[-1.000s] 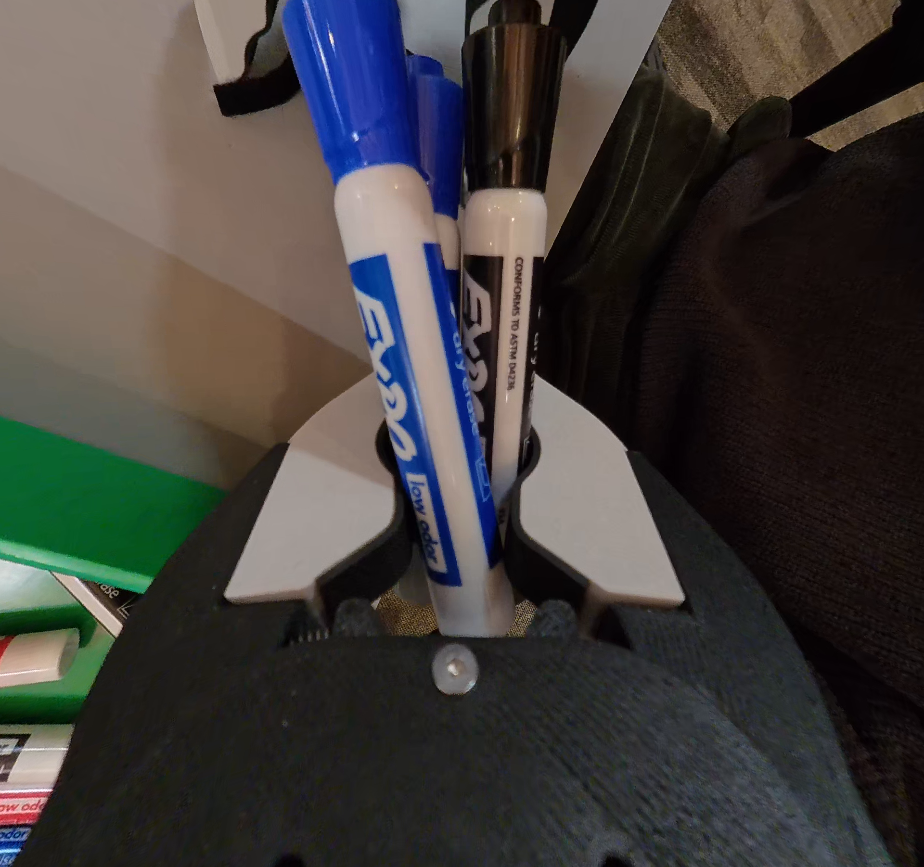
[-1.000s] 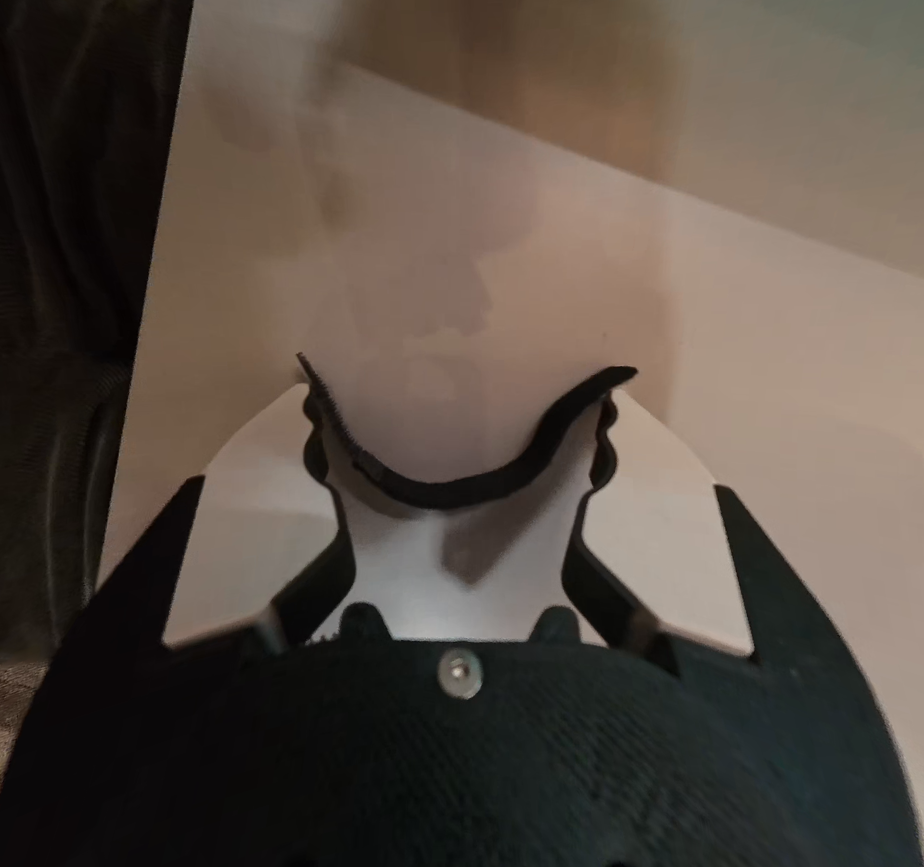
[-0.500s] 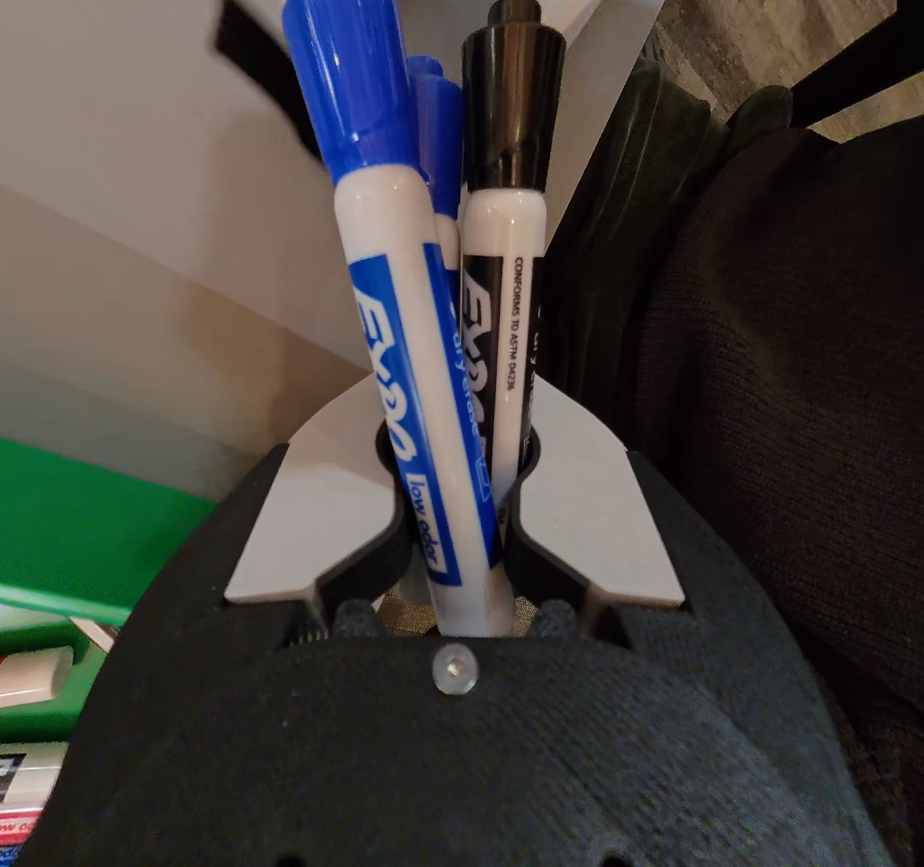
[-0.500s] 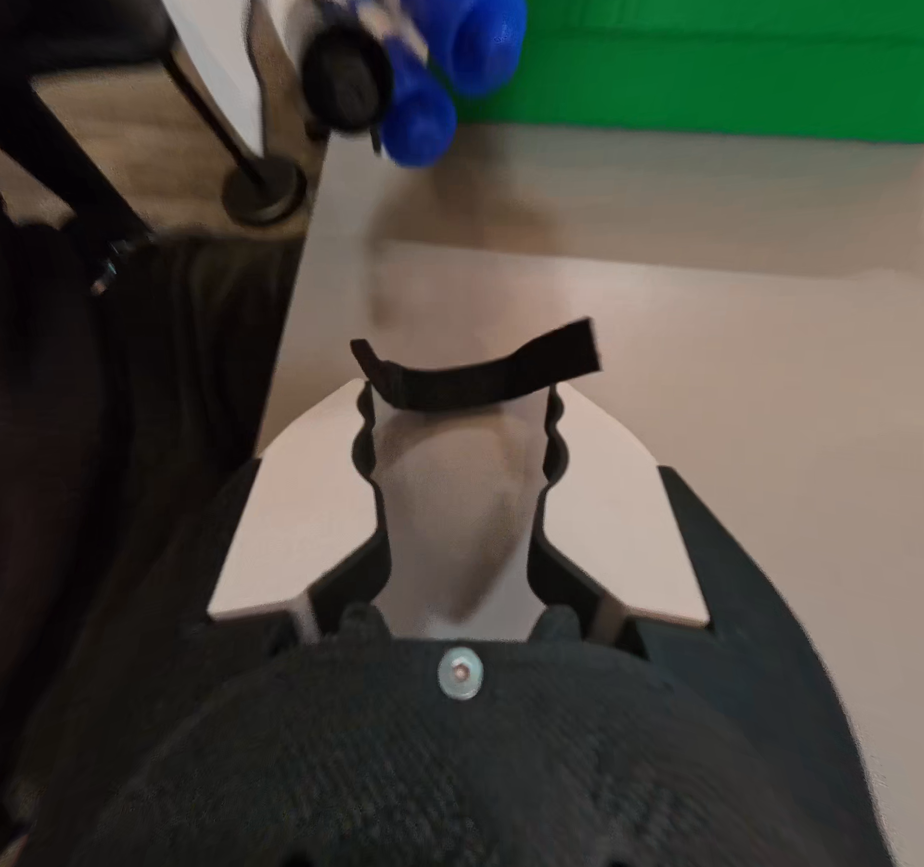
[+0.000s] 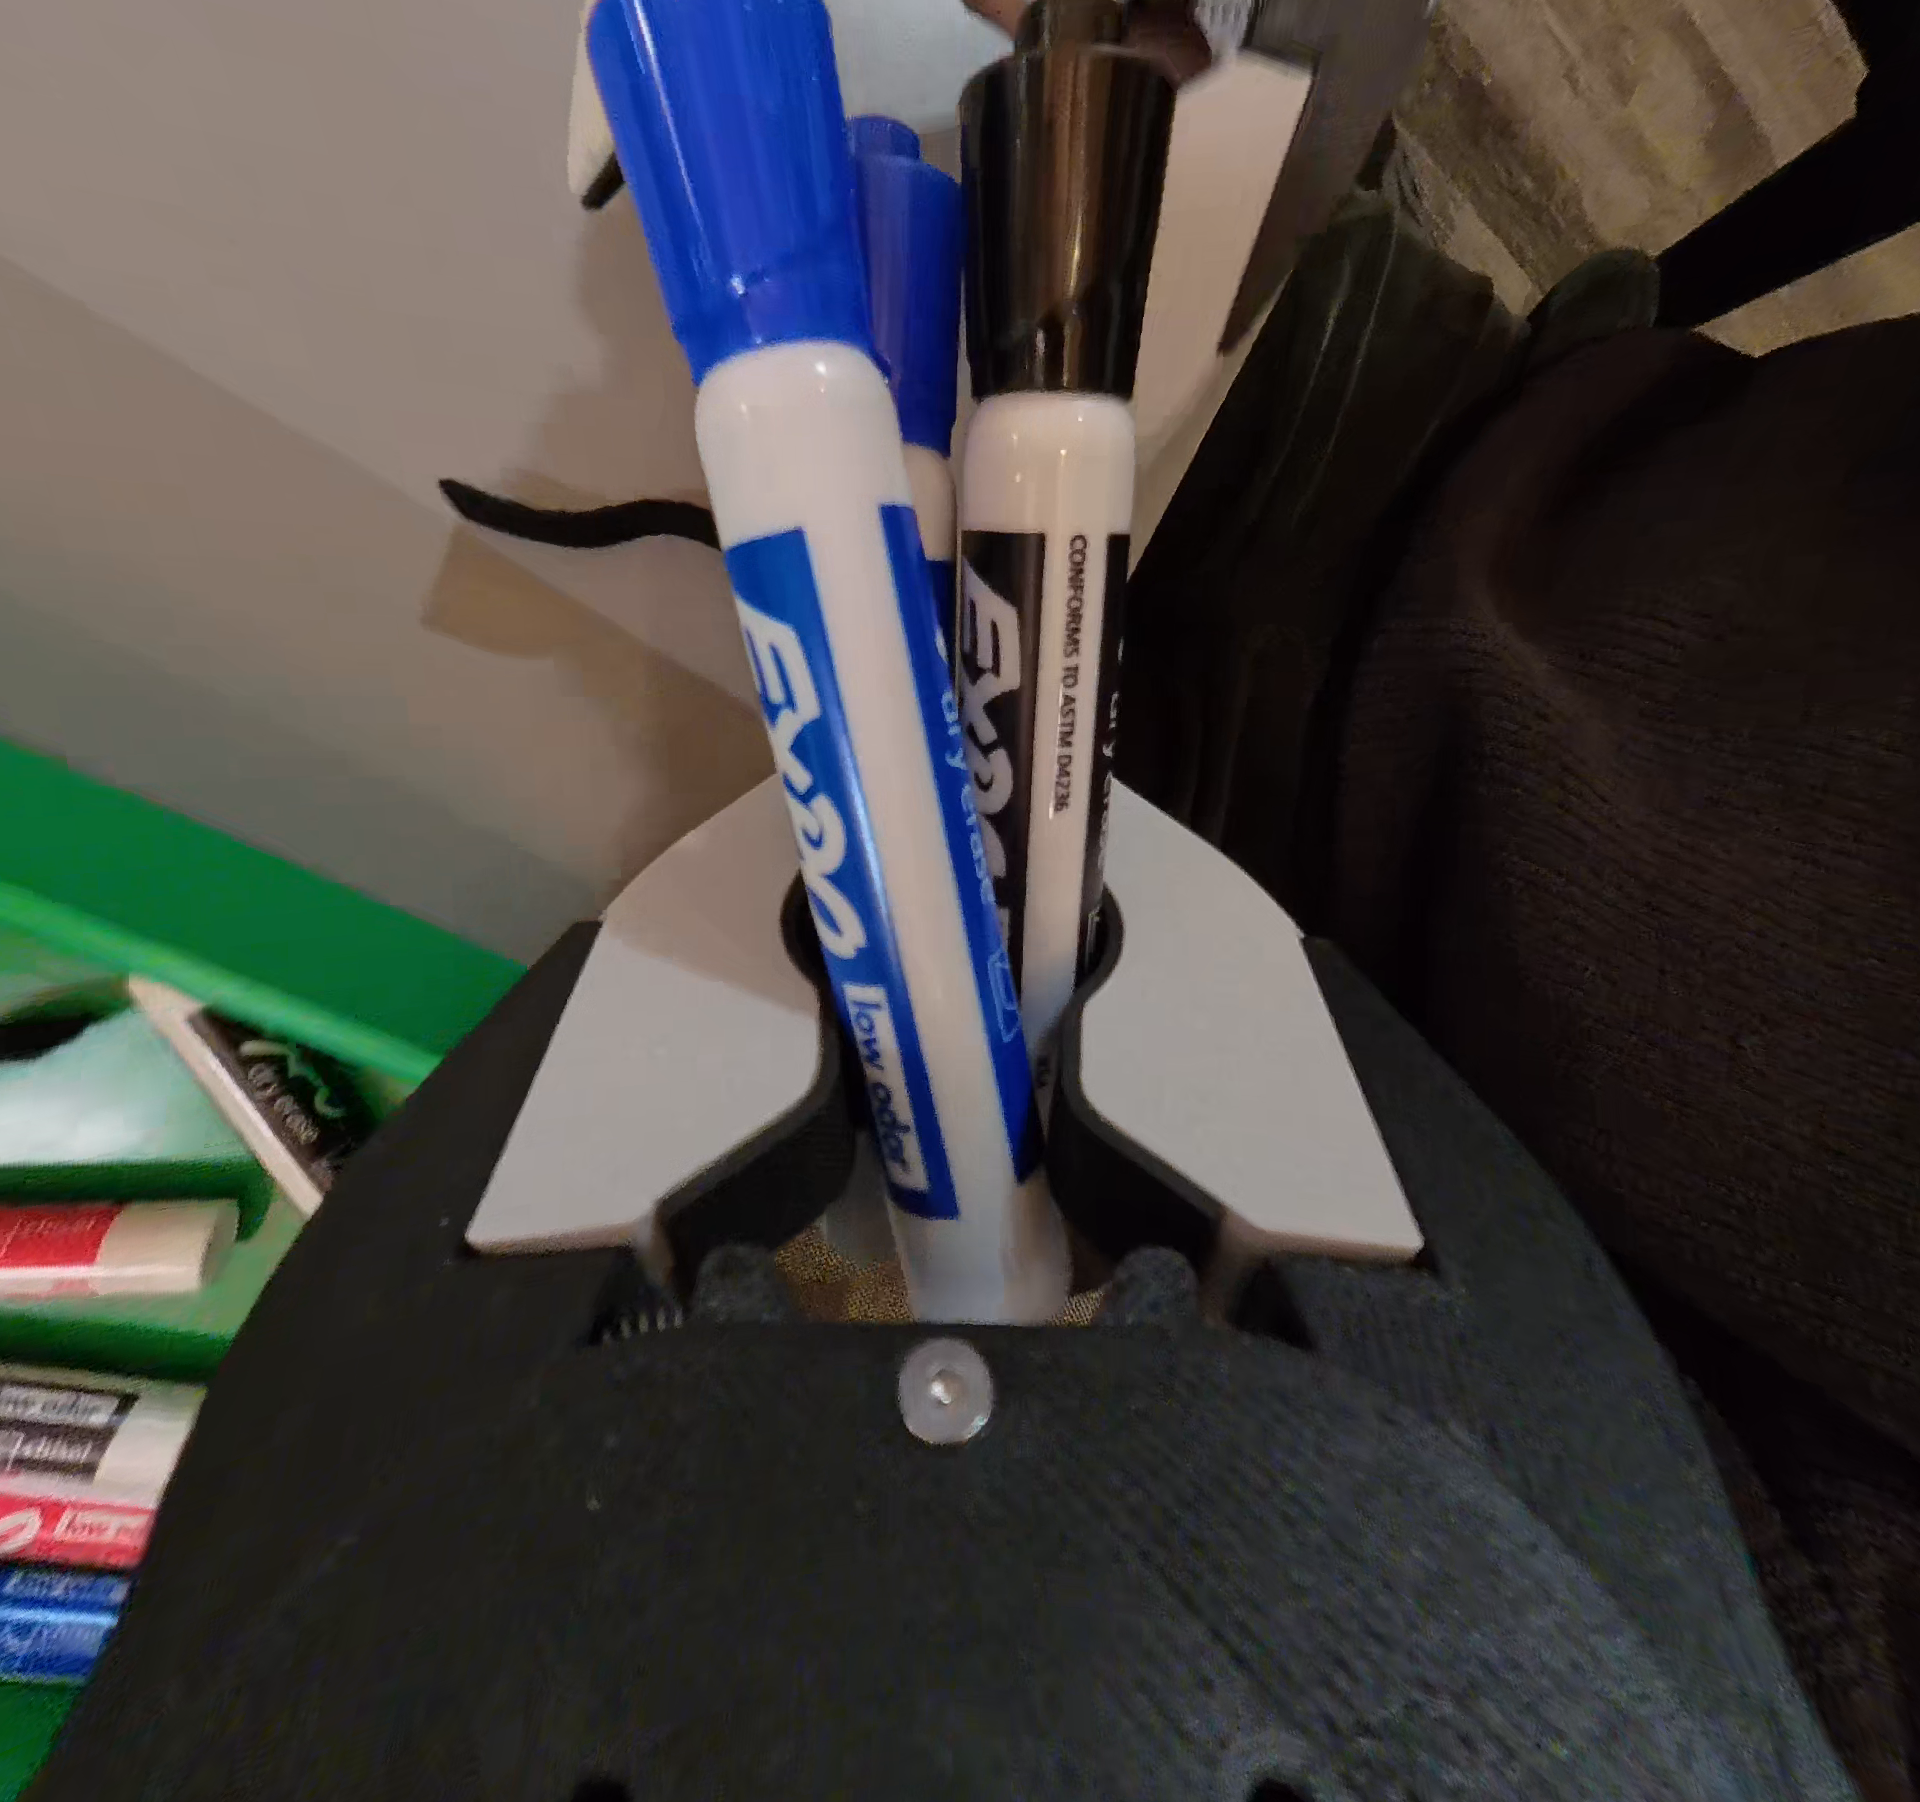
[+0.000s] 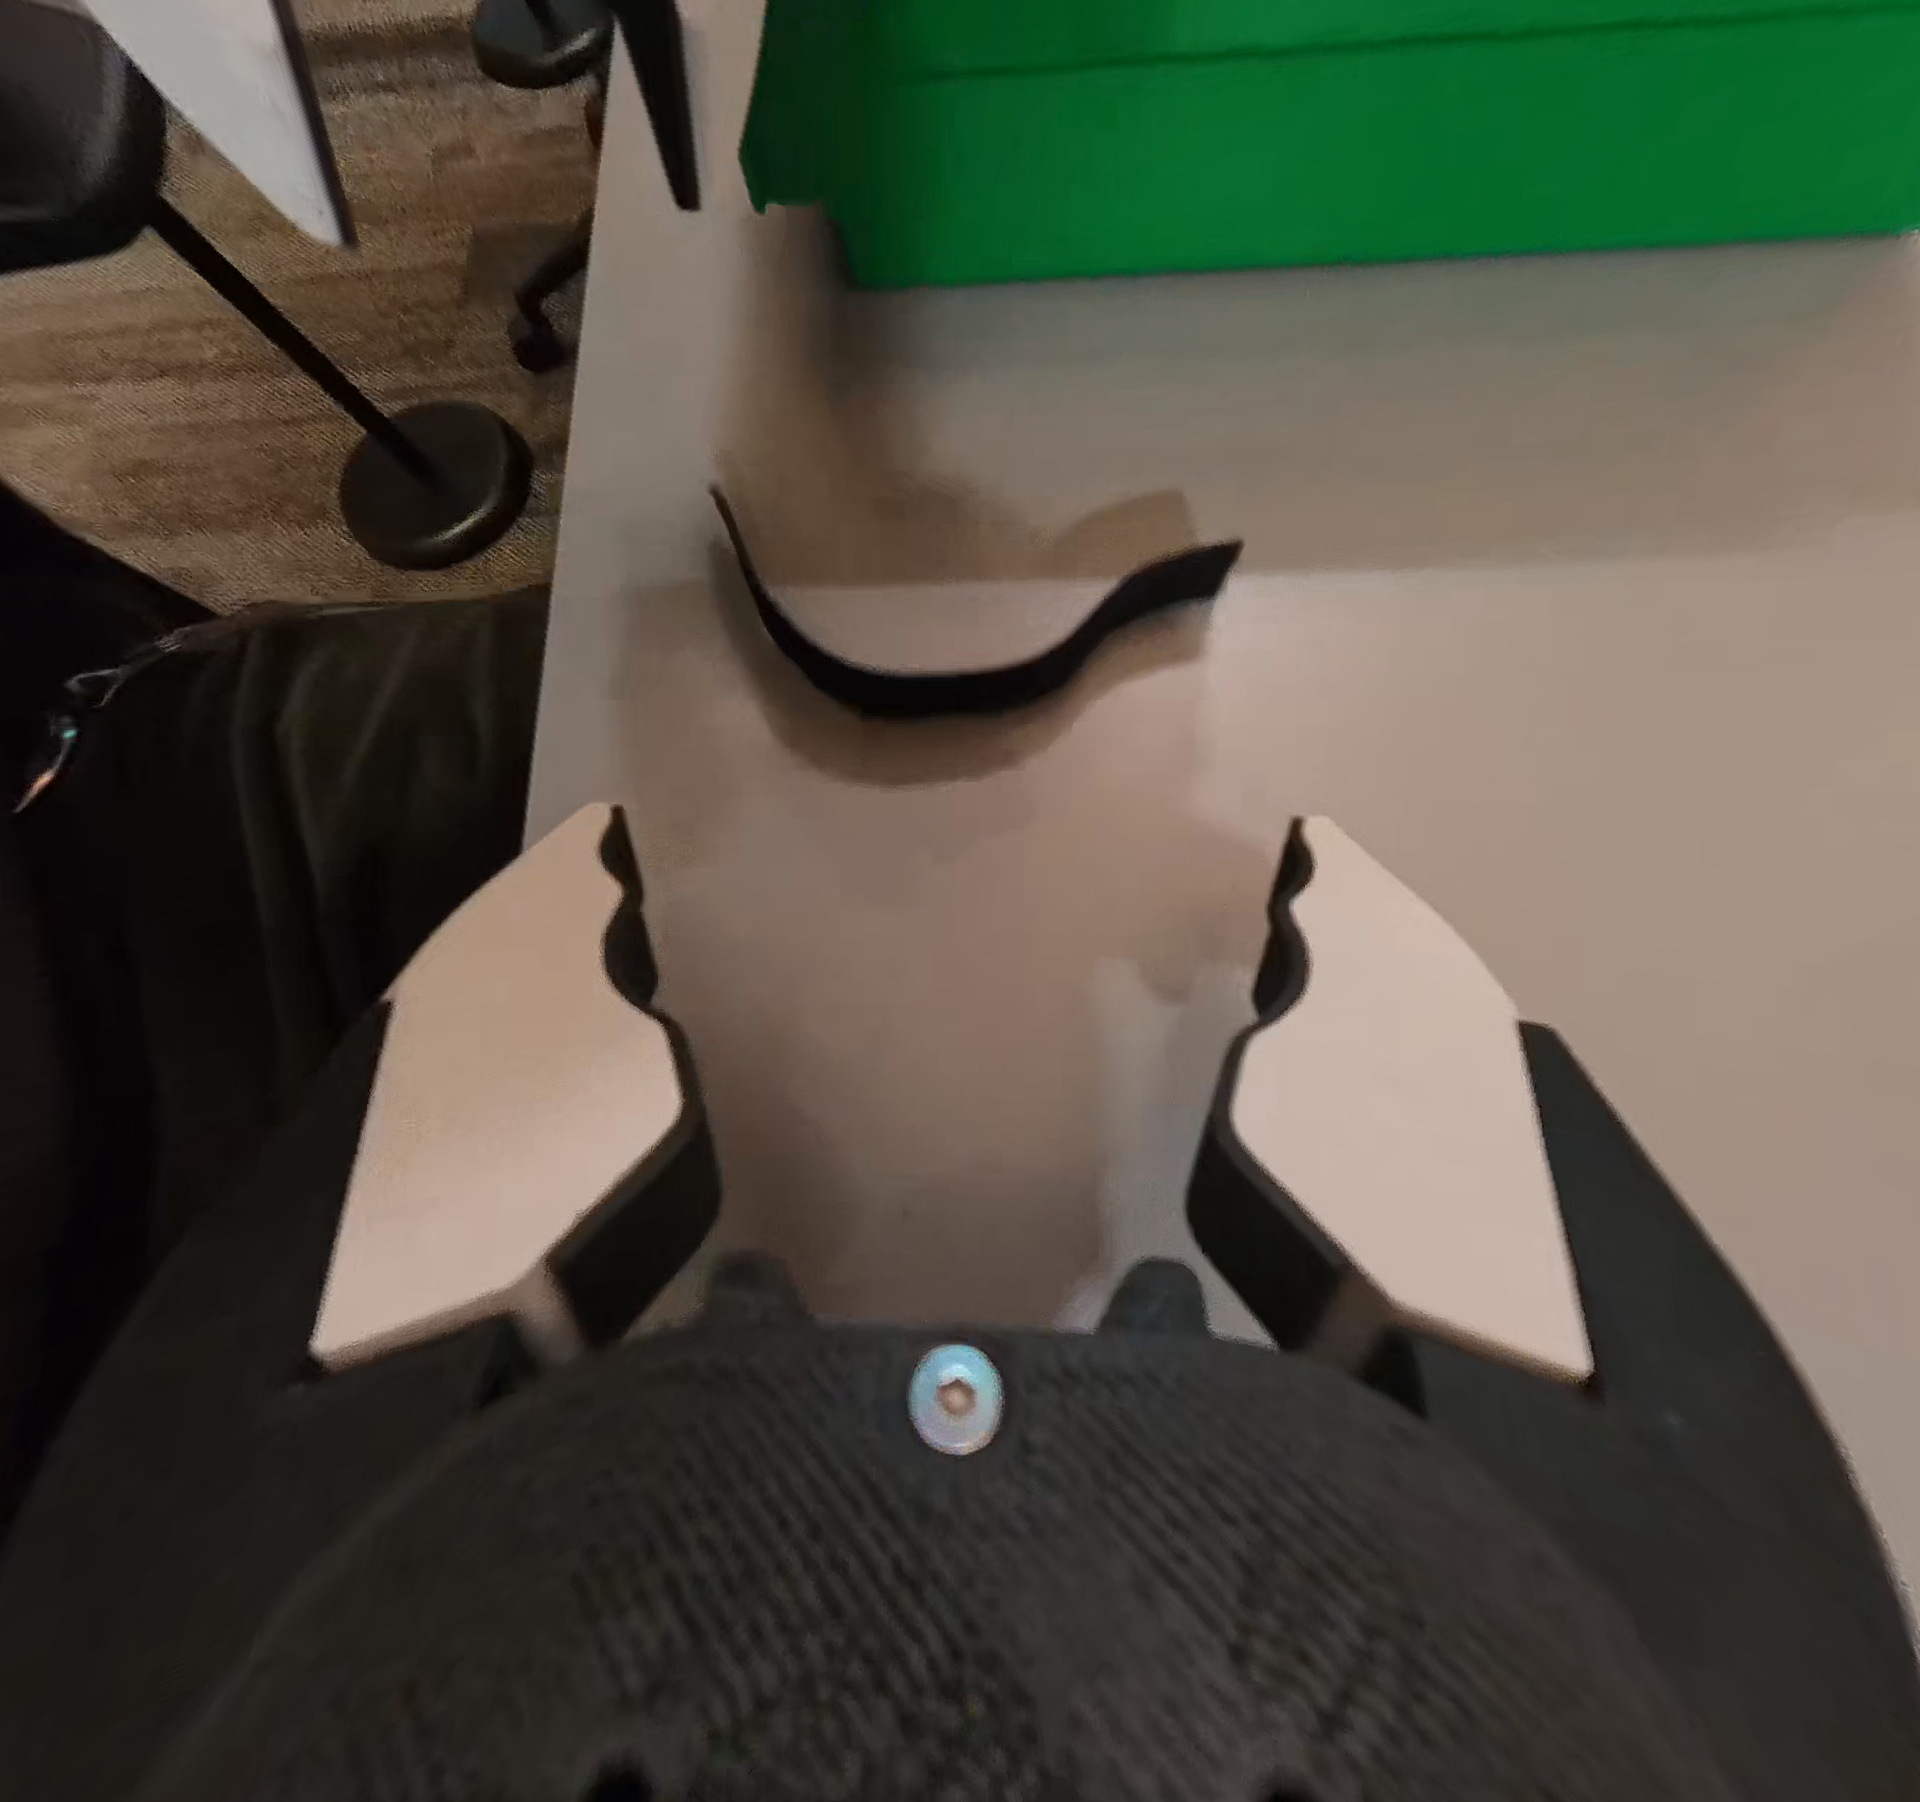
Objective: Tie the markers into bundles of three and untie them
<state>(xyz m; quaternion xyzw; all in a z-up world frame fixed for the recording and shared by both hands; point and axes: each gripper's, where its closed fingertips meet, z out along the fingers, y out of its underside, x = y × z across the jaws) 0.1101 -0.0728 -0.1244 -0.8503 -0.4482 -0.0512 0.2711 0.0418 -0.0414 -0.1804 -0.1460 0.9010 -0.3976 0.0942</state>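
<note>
My right gripper (image 6: 956,921) has just spread open and dropped the black strap (image 6: 966,651) on the table (image 6: 1507,765), while my left gripper (image 5: 940,942) stays clamped on three markers (image 5: 894,817).

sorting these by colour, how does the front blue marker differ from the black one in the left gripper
The front blue marker has a blue cap and blue label band; the black marker has a black cap and black band. The front blue marker leans left toward its cap, while the black marker stands nearly straight along the fingers. The blue marker's cap reaches higher in the left wrist view. Both have white barrels, are capped, and sit clamped together in the left gripper.
</note>
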